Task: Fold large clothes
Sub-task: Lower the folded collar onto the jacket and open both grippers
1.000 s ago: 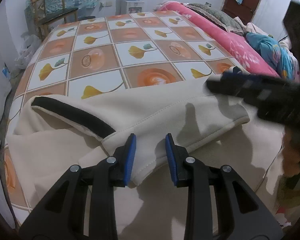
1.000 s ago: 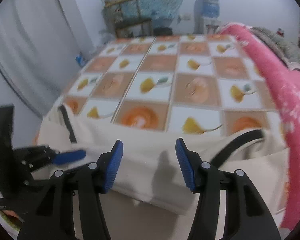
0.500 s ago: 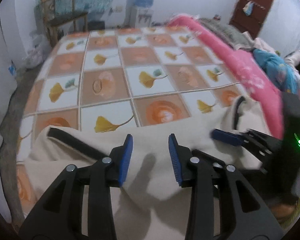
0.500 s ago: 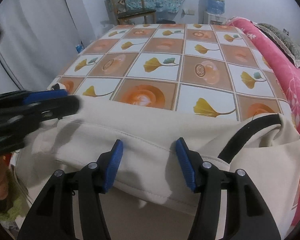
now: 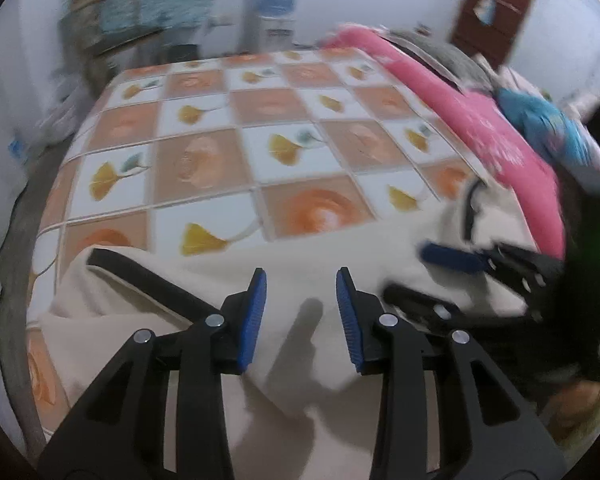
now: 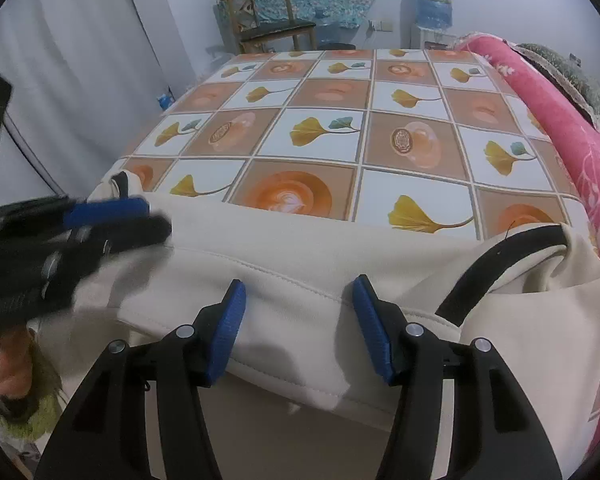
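Note:
A large cream garment point(image 6: 300, 256) with black trim point(image 6: 496, 268) lies folded at the near edge of the bed. It also shows in the left wrist view point(image 5: 300, 272), with a black band point(image 5: 140, 276) at its left. My left gripper point(image 5: 300, 308) is open and empty above the cream cloth. My right gripper point(image 6: 298, 320) is open and empty over the folded sleeve's stitched hem. The right gripper shows blurred at the right of the left wrist view point(image 5: 452, 272). The left gripper shows at the left of the right wrist view point(image 6: 124, 220).
The bed wears a tiled sheet with ginkgo leaves point(image 6: 340, 120). A rolled pink quilt point(image 6: 572, 132) lies along the right side. A wooden chair point(image 6: 268, 16) and a water dispenser point(image 6: 432, 4) stand by the far wall. A white curtain point(image 6: 68, 60) hangs left.
The left gripper has lifted and drawn back from the sleeve edge, and its view is now blurred. The right gripper has held nearly still over the hem. Both stay open.

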